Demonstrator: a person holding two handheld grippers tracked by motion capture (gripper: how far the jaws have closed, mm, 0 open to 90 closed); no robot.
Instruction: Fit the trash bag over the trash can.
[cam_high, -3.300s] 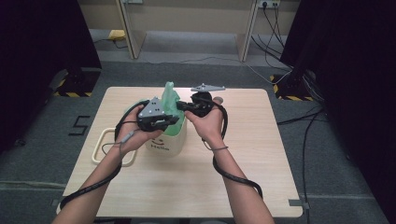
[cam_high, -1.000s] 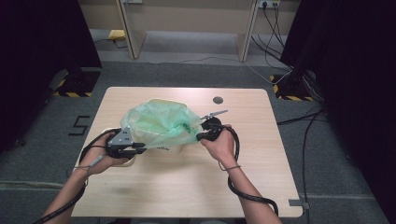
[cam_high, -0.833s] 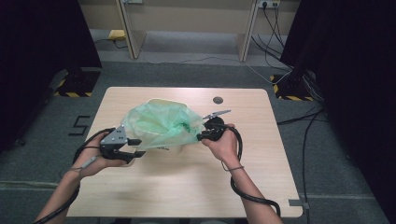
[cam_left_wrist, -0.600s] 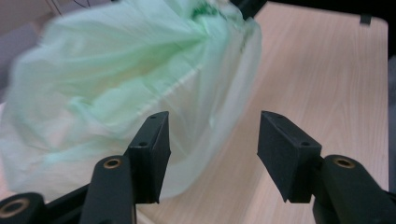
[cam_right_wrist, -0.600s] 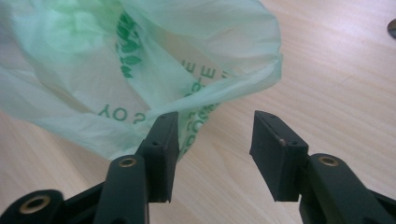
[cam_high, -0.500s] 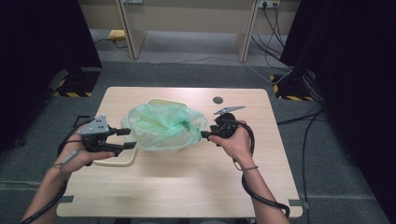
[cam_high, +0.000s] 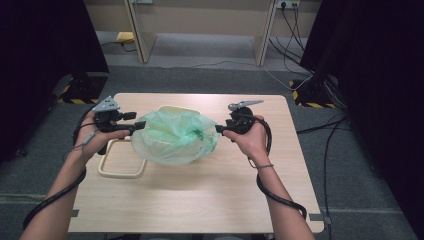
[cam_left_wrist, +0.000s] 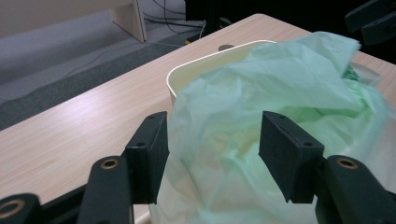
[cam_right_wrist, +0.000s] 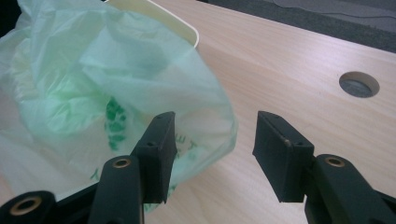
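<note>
Pale wooden counter (cam_high: 200, 200) carries a green bag (cam_high: 175, 136) draped over a cream bin (cam_left_wrist: 205, 70) at frame centre, with left tool (cam_high: 137, 126) and right tool (cam_high: 219, 130) both spread beside it, so each should re-pinch the bag's rim evenly before pulling it down.

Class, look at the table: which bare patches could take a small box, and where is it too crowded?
Free: the wide strip of table between the green bag and the near edge, and the right side beyond the right claw. Crowded: the middle, with bag, cream bin and cream frame.
</note>
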